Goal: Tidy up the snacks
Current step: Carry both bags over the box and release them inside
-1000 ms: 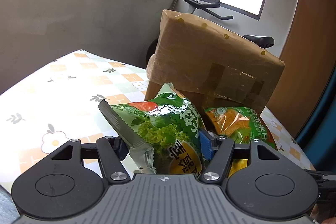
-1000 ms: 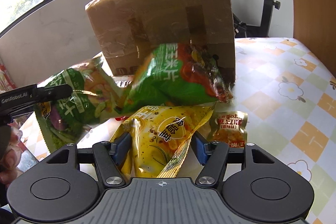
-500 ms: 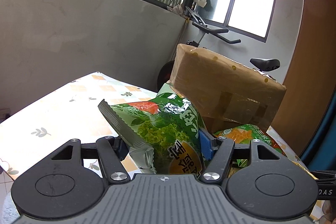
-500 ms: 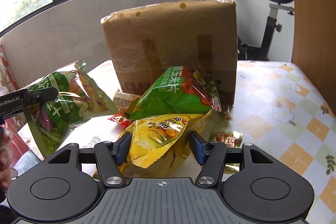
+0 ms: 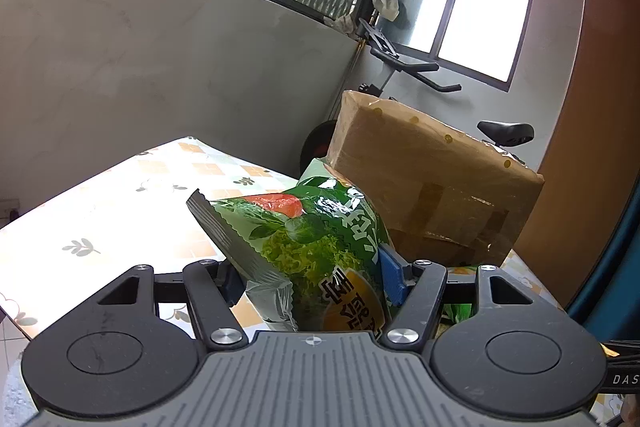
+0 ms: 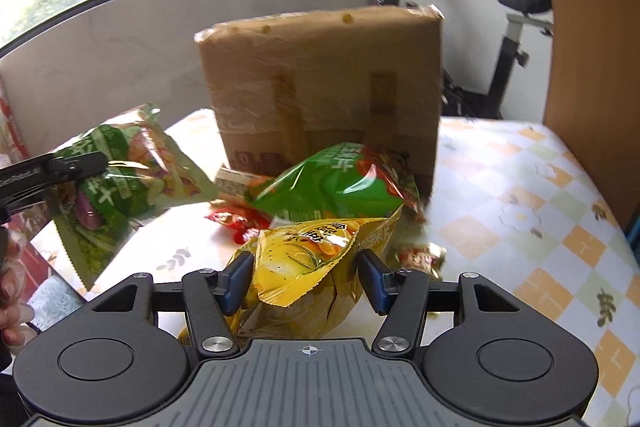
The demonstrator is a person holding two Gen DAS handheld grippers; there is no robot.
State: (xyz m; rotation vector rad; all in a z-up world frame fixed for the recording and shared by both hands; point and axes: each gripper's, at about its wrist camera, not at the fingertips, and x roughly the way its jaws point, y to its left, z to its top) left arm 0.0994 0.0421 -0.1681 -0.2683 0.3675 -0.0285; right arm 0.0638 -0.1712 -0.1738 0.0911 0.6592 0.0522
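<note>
My left gripper [image 5: 312,279] is shut on a green vegetable-print snack bag [image 5: 316,247] and holds it above the table; the same bag [image 6: 116,179] and the left gripper's tip show at the left of the right wrist view. My right gripper [image 6: 304,279] is shut on a yellow snack bag [image 6: 308,263], lifted off the table. A taped brown cardboard box [image 6: 324,83] stands behind; it also shows in the left wrist view [image 5: 436,187]. A green and red corn-chip bag [image 6: 332,187] lies in front of the box.
Small red packets [image 6: 236,223] and a small orange packet [image 6: 420,255] lie on the checked flower-print tablecloth [image 6: 520,211]. An exercise bike [image 6: 516,27] stands beyond the table. A wooden panel [image 6: 592,47] is at the right. The table's left edge [image 5: 48,203] is near.
Both grippers have risen and pulled back from the box with their bags. The box and the corn-chip bag look smaller and farther away.
</note>
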